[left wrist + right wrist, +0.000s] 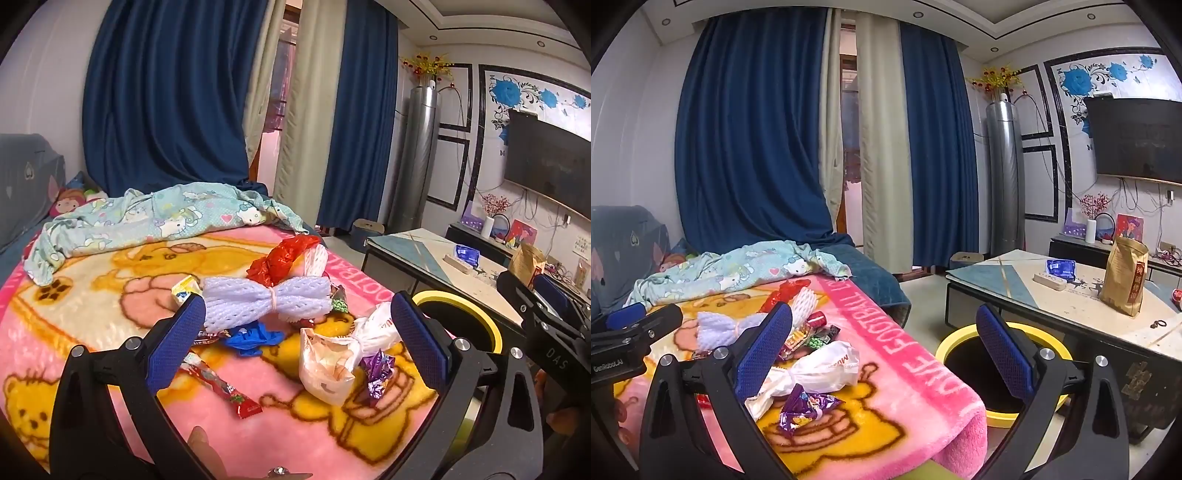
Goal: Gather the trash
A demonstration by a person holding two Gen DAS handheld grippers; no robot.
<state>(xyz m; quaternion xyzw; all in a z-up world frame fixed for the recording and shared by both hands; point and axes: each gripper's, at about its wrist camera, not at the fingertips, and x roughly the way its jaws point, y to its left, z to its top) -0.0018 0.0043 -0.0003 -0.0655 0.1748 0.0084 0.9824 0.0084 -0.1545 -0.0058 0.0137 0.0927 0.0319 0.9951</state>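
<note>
Both tongs, left tongs (297, 343) and right tongs (884, 350), gape wide and hold nothing. The trash lies on the pink blanket (110, 321) near its right edge: a white foam net (266, 301), a white bag (328, 365), a purple wrapper (376, 373). A yellow-rimmed bin (960, 341) stands on the floor just beside that edge.

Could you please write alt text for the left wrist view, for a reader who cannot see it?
The open left gripper hovers over wrappers and bags scattered on a pink cartoon blanket: a white foam net bundle, a red bag, a white plastic bag, a purple wrapper. A yellow-rimmed bin stands beside the bed, right of the jaws.
</note>
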